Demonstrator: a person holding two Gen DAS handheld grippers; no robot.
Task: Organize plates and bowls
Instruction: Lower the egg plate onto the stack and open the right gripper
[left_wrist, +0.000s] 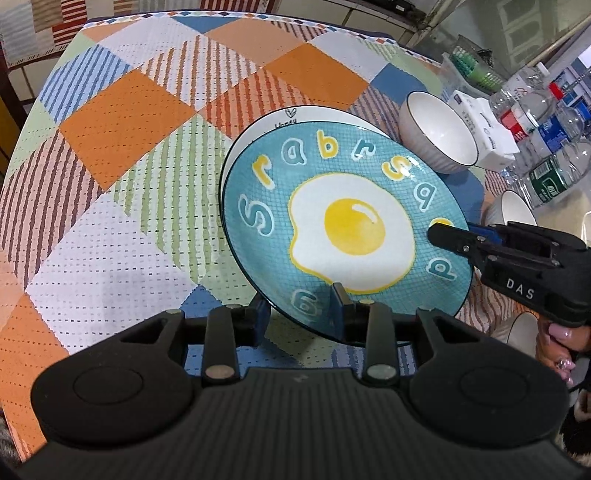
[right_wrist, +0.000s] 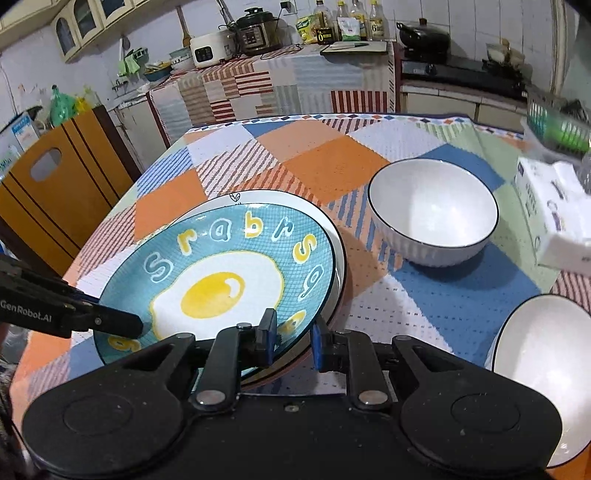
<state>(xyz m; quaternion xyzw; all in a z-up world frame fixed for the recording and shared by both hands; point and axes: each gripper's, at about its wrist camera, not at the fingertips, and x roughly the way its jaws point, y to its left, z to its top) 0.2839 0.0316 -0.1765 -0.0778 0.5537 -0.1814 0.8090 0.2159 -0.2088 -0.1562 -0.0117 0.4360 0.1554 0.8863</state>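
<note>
A blue plate (left_wrist: 347, 229) (right_wrist: 221, 280) printed with a fried egg and letters hangs tilted over a white black-rimmed plate (left_wrist: 295, 114) (right_wrist: 218, 205) on the checked tablecloth (left_wrist: 129, 129). Its near edge stands clear of the cloth. My left gripper (left_wrist: 300, 314) is shut on the plate's near rim, one finger above and one below; the right wrist view shows it (right_wrist: 125, 325) coming in from the left. My right gripper (right_wrist: 293, 339) clamps the opposite rim and enters the left wrist view (left_wrist: 443, 238) from the right. Two empty white bowls (right_wrist: 432, 214) (right_wrist: 543, 369) stand to the right.
In the left wrist view, a tissue pack (left_wrist: 484, 129), several water bottles (left_wrist: 546, 122) and a green basket (left_wrist: 476, 62) crowd the table's right side. A wooden chair (right_wrist: 55, 192) stands at the table's left. A kitchen counter with appliances lies beyond the far edge.
</note>
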